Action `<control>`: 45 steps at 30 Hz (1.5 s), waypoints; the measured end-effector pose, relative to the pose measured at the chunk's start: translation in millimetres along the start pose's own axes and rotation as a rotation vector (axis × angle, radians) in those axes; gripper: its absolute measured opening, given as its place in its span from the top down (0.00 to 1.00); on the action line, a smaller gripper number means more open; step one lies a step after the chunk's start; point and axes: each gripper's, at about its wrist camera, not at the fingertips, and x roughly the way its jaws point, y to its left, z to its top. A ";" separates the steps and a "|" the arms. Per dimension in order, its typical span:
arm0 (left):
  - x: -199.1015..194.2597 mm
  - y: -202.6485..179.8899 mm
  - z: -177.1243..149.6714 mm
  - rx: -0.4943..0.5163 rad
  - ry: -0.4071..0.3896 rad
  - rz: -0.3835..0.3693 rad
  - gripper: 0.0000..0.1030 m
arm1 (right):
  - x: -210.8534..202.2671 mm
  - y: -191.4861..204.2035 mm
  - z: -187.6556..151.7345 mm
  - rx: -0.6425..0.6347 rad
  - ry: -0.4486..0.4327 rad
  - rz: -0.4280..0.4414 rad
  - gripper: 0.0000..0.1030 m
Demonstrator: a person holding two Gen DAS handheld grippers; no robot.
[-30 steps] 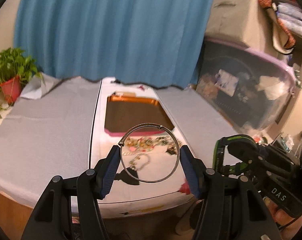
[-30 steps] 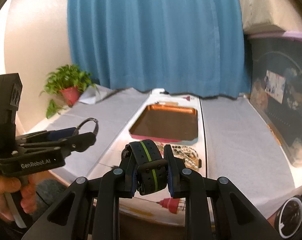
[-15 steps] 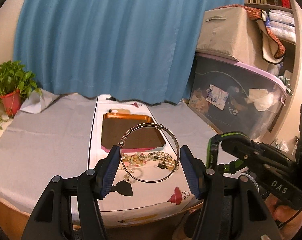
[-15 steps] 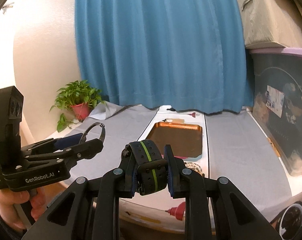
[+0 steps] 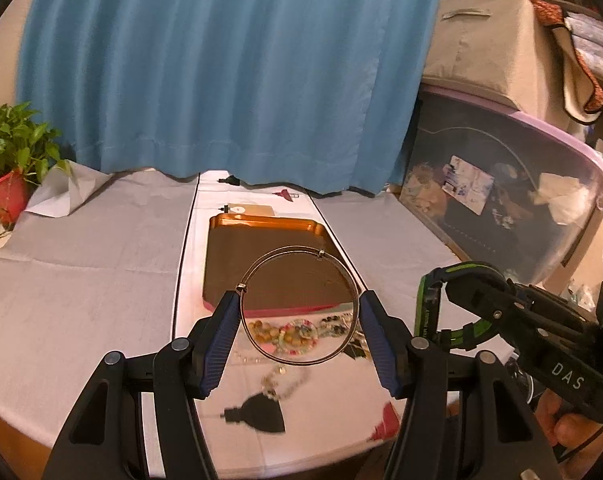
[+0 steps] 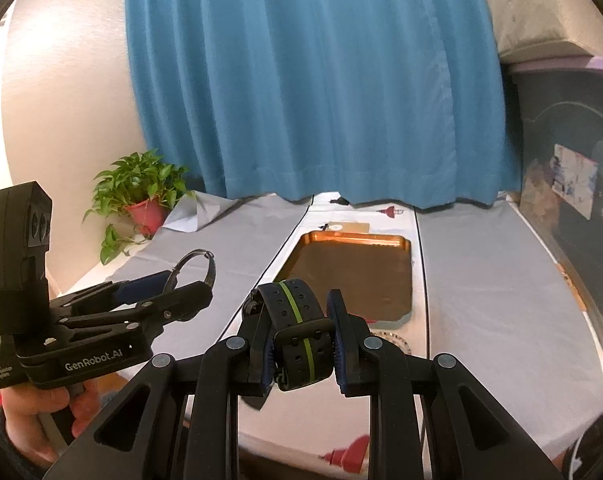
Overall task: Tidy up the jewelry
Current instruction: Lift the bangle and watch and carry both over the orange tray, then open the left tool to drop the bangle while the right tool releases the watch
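My left gripper [image 5: 299,312] is shut on a thin silver wire bangle [image 5: 261,268], held in the air in front of the table. My right gripper [image 6: 299,328] is shut on a black watch band with a green stripe [image 6: 297,328]; it also shows in the left wrist view [image 5: 425,304]. An empty copper tray [image 5: 261,226] lies on the white runner beyond; it also shows in the right wrist view [image 6: 353,268]. A pile of beaded bracelets and chains [image 5: 297,330] lies just in front of the tray.
The table [image 5: 81,280] is covered in grey cloth. A potted plant [image 5: 9,168] stands at the far left. A blue curtain [image 5: 221,72] hangs behind. A lidded storage bin [image 5: 501,200] with a box on top stands at the right.
Both grippers have kept hold of their pieces. The views have risen and then tilted back down toward the tray, and the table now looks closer than half a second ago.
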 end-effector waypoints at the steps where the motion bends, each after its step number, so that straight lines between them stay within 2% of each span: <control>1: 5.0 0.8 1.7 0.001 0.002 0.000 0.45 | 6.3 -2.7 1.8 0.001 0.003 0.001 0.76; 13: 89.5 12.6 36.6 0.015 0.015 0.027 0.45 | 113.8 -43.4 35.8 0.057 0.057 0.023 0.76; 18: 126.1 23.2 43.8 0.006 0.045 0.039 0.45 | 153.6 -64.6 40.8 0.118 0.103 0.072 0.76; 21: 150.1 31.6 39.5 0.014 0.082 0.052 0.45 | 184.5 -82.9 33.7 0.171 0.150 0.137 0.77; 28: 198.2 49.0 19.6 0.007 0.167 0.063 0.45 | 242.0 -114.2 7.1 0.239 0.250 0.211 0.77; 33: 224.9 62.7 15.5 -0.046 0.202 0.060 0.45 | 272.4 -124.4 -9.9 0.287 0.320 0.253 0.77; 39: 252.4 70.6 5.0 -0.075 0.268 0.083 0.45 | 295.4 -133.0 -21.2 0.348 0.361 0.278 0.77; 45: 260.8 73.5 2.0 -0.080 0.296 0.108 0.45 | 303.6 -140.5 -28.6 0.361 0.402 0.222 0.77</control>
